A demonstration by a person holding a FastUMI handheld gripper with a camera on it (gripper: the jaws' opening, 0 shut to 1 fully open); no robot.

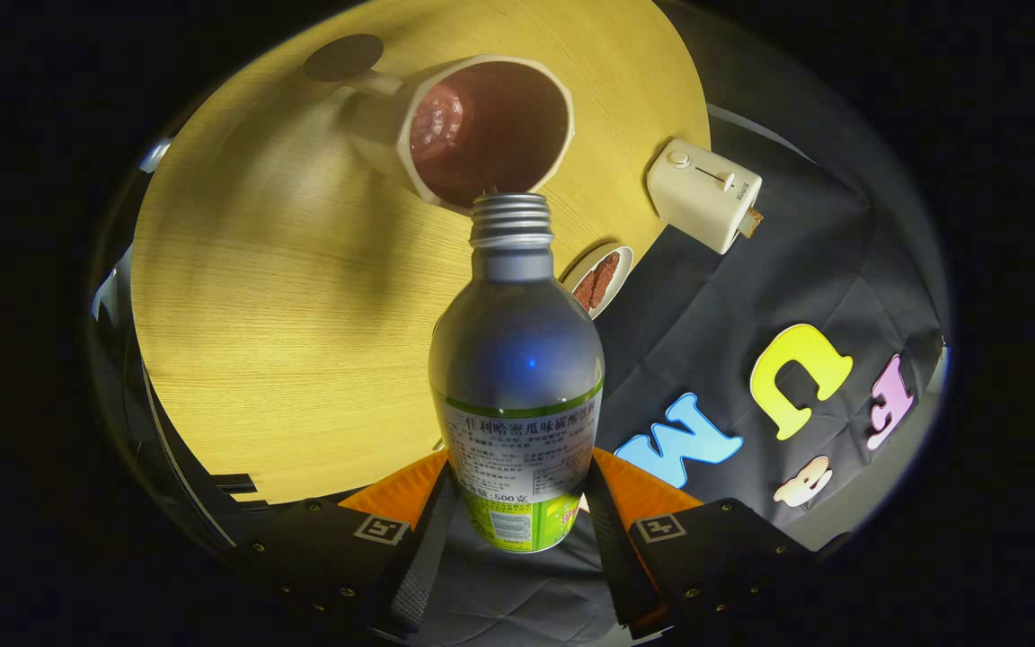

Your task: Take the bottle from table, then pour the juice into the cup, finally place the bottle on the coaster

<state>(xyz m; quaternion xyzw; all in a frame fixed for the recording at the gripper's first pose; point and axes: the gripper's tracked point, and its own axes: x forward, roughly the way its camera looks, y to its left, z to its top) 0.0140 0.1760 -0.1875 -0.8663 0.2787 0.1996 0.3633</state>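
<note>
Clearly tool [517, 503] grips bottle [517, 359]; its base is hidden.

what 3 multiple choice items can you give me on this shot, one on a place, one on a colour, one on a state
1. Where is the bottle's mouth?
A. at the near rim of the cup
B. over the toaster
C. on the coaster

2. What colour is the inside of the cup?
A. bright green
B. dark reddish brown
C. white

3. What are the gripper's fingers doing?
A. hanging open over bare table
B. pressing on the toaster
C. shut on the bottle's lower body

Answers:
1 A, the threaded neck meets the cup's rim just beyond the fingers.
2 B, the cup is pale outside and dark reddish brown within.
3 C, one finger presses on each side of the labelled lower part.
</note>
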